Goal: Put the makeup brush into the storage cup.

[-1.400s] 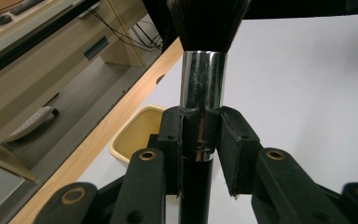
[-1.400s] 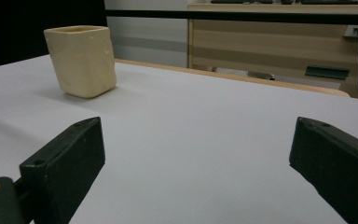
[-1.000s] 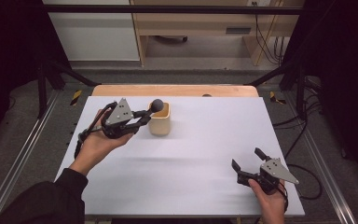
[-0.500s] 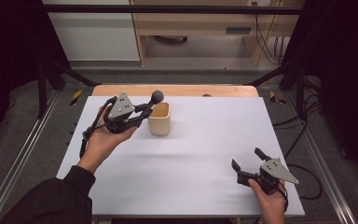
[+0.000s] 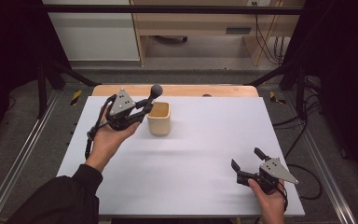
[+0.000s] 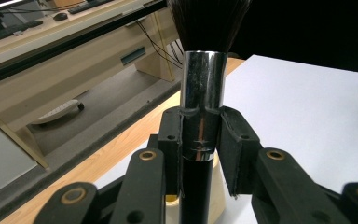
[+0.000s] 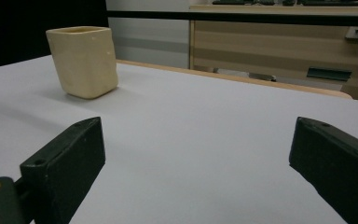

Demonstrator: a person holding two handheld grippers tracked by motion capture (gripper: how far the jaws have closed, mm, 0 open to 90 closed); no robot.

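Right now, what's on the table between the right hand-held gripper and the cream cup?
Nothing: bare white table runs from the open right hand-held gripper to the cream cup, as the high view and right gripper view show.

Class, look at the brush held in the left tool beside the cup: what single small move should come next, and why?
Probably lift the brush a little higher. The left tool is shut on its metal ferrule, yet its handle seems to reach down into the cup, so it may not clear the rim.

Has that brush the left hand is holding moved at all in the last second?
Yes. The brush in the left gripper has lifted: its head was level with the cream cup's rim and now sits above it, toward the table's far edge.
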